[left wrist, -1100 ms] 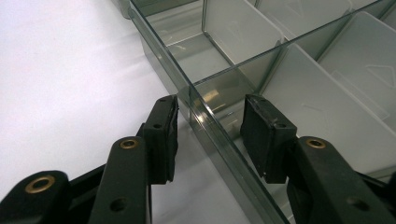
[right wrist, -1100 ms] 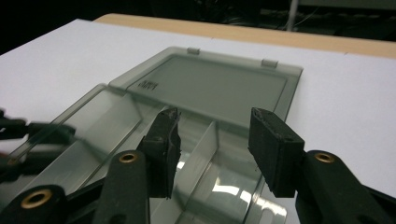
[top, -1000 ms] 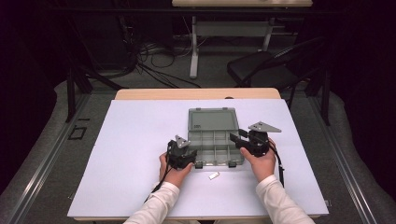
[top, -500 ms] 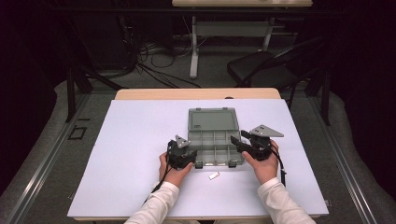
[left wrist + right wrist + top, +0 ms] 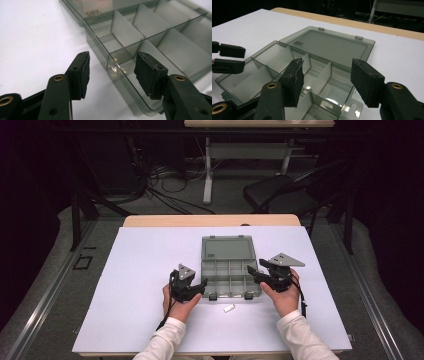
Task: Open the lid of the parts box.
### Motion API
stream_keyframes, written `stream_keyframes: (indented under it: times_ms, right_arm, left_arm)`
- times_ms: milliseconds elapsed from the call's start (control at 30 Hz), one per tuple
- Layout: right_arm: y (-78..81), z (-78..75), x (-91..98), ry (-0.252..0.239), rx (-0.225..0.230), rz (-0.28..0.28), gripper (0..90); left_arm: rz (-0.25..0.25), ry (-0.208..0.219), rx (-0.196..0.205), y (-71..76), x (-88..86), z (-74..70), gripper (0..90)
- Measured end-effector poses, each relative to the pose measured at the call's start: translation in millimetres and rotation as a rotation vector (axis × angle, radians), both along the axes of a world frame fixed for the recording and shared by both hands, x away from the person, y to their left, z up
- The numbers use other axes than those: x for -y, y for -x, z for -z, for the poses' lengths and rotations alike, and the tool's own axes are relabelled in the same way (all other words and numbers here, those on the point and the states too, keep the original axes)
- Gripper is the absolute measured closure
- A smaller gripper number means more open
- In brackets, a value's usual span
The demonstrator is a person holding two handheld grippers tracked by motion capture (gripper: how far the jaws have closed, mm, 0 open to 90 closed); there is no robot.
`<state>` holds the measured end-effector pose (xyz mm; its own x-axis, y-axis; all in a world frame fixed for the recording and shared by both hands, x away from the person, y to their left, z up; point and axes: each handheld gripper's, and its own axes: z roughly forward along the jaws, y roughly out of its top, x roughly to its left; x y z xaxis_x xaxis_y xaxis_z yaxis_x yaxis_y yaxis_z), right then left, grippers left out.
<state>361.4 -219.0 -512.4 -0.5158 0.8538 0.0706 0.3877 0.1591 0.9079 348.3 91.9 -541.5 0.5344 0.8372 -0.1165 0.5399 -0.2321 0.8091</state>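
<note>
Left gripper view shows the left gripper (image 5: 111,72) spread wide, its two black pads straddling a corner of the compartment box (image 5: 160,42): one pad sits outside the smoky wall, the other over the nearest cell, and neither pad visibly presses the plastic. Right gripper view has the right gripper (image 5: 325,81) equally wide apart, hanging over the cells at its own end of the box (image 5: 312,72) and holding nothing; the other gripper's jaws show beyond the far side of the box.

Compared with half a second ago, in the high view the right gripper (image 5: 256,272) has edged in to the box's end, while the left gripper (image 5: 201,286) has stayed at its corner.

The box (image 5: 230,270) lies on the white bench (image 5: 135,270) between the two grippers, translucent grey, its lid folded flat open beyond them, dividers forming empty cells. A small white piece (image 5: 229,308) lies on the bench just nearer the person than the box.
</note>
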Motion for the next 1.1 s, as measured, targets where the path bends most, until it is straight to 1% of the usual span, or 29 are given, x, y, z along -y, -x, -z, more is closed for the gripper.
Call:
stream_keyframes:
  times_ms: [67,100,133,200,233,267,300,333,400,500,600,633,667,733,767,833,900,967,1000,1100]
  right_arm:
    - [0.2,-0.4,0.3,-0.014,-0.004,0.001,40.7]
    - [0.2,-0.2,0.3,-0.023,-0.006,0.005,39.5]
    - [-0.1,0.0,0.5,-0.031,-0.007,0.006,38.5]
    - [0.0,-0.7,1.3,-0.038,-0.015,0.010,37.6]
    - [0.4,-1.3,1.7,-0.046,-0.021,0.011,37.5]
    - [0.3,-1.4,2.1,-0.049,-0.017,0.011,37.4]
    - [0.6,-2.0,2.6,-0.057,-0.023,0.011,37.3]
    - [-0.1,-2.2,4.0,-0.074,-0.032,-0.005,37.2]
    - [-0.1,-2.3,4.3,-0.079,-0.036,-0.008,37.2]
    - [0.2,-2.5,3.9,-0.078,-0.032,-0.011,36.8]
    - [0.8,-3.5,3.6,-0.080,-0.028,-0.010,35.6]
    - [1.1,-4.1,3.8,-0.082,-0.024,-0.010,33.8]
    - [1.5,-4.1,4.0,-0.079,-0.020,-0.021,31.2]
    - [1.9,-5.2,5.0,-0.080,-0.013,-0.018,30.9]
    - [2.1,-5.4,5.6,-0.082,-0.012,-0.022,29.6]
    - [2.6,-6.1,6.9,-0.096,-0.013,-0.032,26.1]
    - [3.1,-6.9,7.9,-0.104,-0.017,-0.036,24.5]
    - [3.4,-7.1,8.0,-0.108,-0.012,-0.043,23.1]
    - [3.5,-7.2,8.0,-0.108,-0.010,-0.045,23.1]
    - [3.8,-7.6,8.2,-0.109,-0.006,-0.043,23.1]
  left_arm:
    - [0.003,0.037,0.000,3.4,-5.4,-2.5,44.7]
    - [0.016,0.063,-0.011,4.6,-8.5,-3.7,43.3]
    - [0.031,0.092,-0.012,5.3,-11.4,-4.2,42.5]
    - [0.036,0.108,-0.013,8.2,-15.6,-6.9,41.9]
    - [0.036,0.119,-0.005,9.5,-17.3,-7.9,41.2]
    - [0.039,0.144,0.007,11.1,-19.6,-9.9,39.3]
    - [0.042,0.155,0.014,11.8,-20.7,-11.2,36.7]
    - [0.055,0.180,0.016,12.2,-22.2,-13.0,31.7]
    - [0.063,0.197,0.032,14.4,-23.9,-16.2,30.8]
    - [0.082,0.189,0.038,16.6,-24.1,-19.0,29.4]
    - [0.091,0.183,0.023,17.3,-22.2,-18.5,29.5]
    - [0.086,0.180,0.021,17.8,-21.2,-18.1,29.5]
    - [0.088,0.169,0.014,18.2,-21.0,-18.4,29.4]
    - [0.093,0.171,0.014,18.4,-19.6,-17.9,28.7]
    - [0.106,0.170,0.016,18.6,-19.3,-17.8,28.6]
    - [0.125,0.172,0.021,19.6,-18.4,-18.4,23.9]
    - [0.141,0.170,0.028,20.7,-17.2,-19.3,22.9]
    - [0.138,0.157,0.034,21.7,-15.4,-20.2,21.7]
    - [0.138,0.143,0.036,21.9,-15.0,-20.7,21.8]
    - [0.130,0.143,0.035,22.0,-13.9,-19.9,21.7]
